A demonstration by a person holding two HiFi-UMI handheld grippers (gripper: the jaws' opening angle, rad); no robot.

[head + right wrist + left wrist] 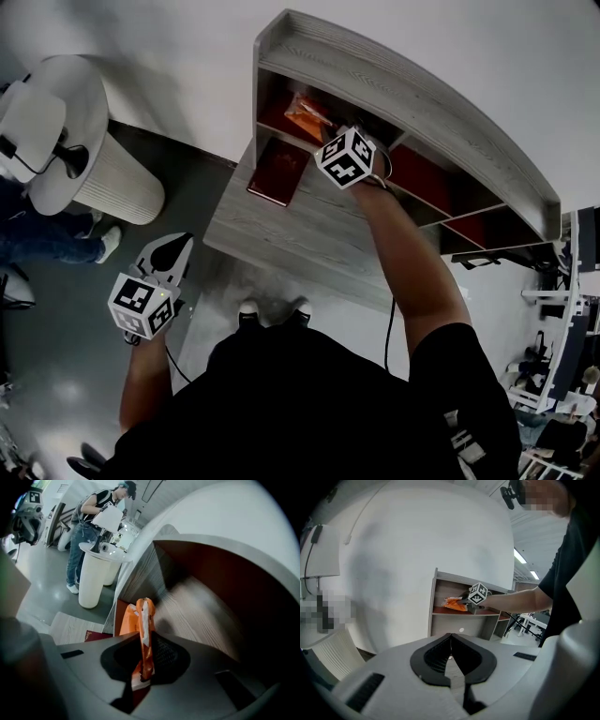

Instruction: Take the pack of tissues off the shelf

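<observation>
Pinching the orange tissue pack [143, 616] in our right gripper [144, 641] at the shelf [394, 89], we hold our left gripper [451, 637] low, jaws pressed together.

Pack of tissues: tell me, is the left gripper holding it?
No, the right gripper is clamped on the pack of tissues at the shelf.

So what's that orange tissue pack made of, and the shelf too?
The pack of tissues looks like thin, glossy plastic film: it creases and folds softly and catches the light. The shelf looks like matte grey board with printed wood grain lines, probably laminate rather than solid wood, though that's a guess.
</observation>
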